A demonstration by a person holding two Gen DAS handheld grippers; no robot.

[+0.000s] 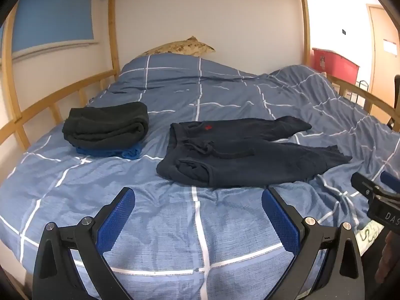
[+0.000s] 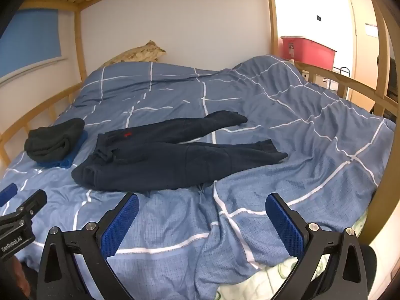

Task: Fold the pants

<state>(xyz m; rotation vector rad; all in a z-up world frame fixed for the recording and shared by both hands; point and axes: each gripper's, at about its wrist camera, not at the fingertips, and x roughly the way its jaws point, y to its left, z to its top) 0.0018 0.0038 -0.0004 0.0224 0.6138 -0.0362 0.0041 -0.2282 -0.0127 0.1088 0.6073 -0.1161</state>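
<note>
Blue checked duvet (image 1: pixel 200 225) on a wooden bunk, both the left gripper (image 1: pixel 198 197) and right gripper (image 2: pixel 202 201) spread wide holding nothing at frame bottom, navy pants (image 1: pixel 240 155) lying unfolded mid-frame, folded clothes stack (image 1: pixel 105 127) at left.

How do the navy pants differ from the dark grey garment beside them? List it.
The navy pants lie spread out with both legs extended and apart; the dark grey garment is folded into a compact bundle. The navy pants rest directly on the blue duvet; the dark grey garment sits on a folded blue item. The pants show a small red mark; the grey one shows none. Neither is touched by a gripper.
</note>
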